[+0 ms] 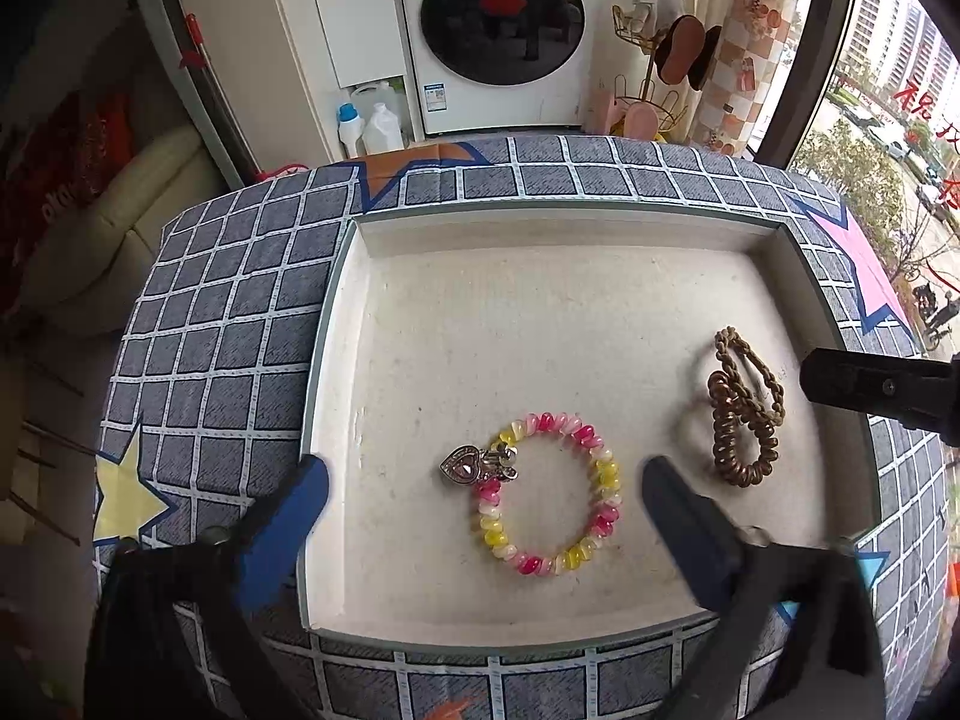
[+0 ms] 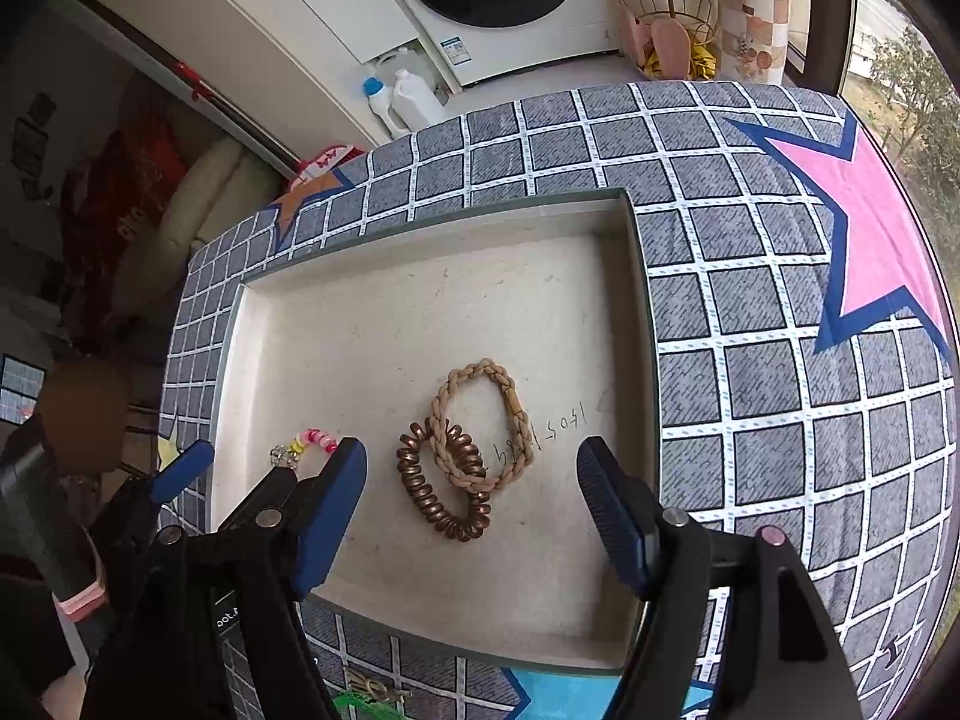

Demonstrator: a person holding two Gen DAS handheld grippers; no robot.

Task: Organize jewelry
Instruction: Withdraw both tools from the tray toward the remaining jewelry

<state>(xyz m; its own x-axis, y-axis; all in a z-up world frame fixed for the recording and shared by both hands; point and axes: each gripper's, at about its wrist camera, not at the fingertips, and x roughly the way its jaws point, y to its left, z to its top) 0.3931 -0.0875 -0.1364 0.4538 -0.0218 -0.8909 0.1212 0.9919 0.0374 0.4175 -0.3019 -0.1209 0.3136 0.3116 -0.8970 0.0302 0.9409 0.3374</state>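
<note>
Worktop [image 1: 228, 330]: covered in a grey checked cloth with white grid lines and coloured stars; a pink star [image 2: 870, 228] lies toward the right side.
Tray [image 1: 354, 360]: a shallow, square, off-white tray with a low rim, resting on the cloth; faint handwriting shows on its floor near the right wall.
Beaded bracelet [image 1: 600, 468]: a ring of pink, yellow and white beads lying flat on the tray floor, toward the near left part; a silver heart charm [image 1: 461, 463] sits at its left edge.
Braided band [image 2: 474, 420]: a tan braided loop lying flat in the right part of the tray, overlapping the coil tie.
Coil tie [image 2: 438, 498]: a bronze spiral hair tie, partly under the braided band, touching it.
Left claw [image 1: 486, 480]: jaws spread wide, hovering over the beaded bracelet, which lies between the two blue pads without touching either; nothing gripped.
Right claw [image 2: 474, 468]: jaws apart, poised above the braided band and coil tie, pads clear of both; nothing gripped.
Background: a white front-loading washing machine [image 1: 498, 30] and plastic bottles [image 1: 372, 123] on the floor beyond the worktop.
</note>
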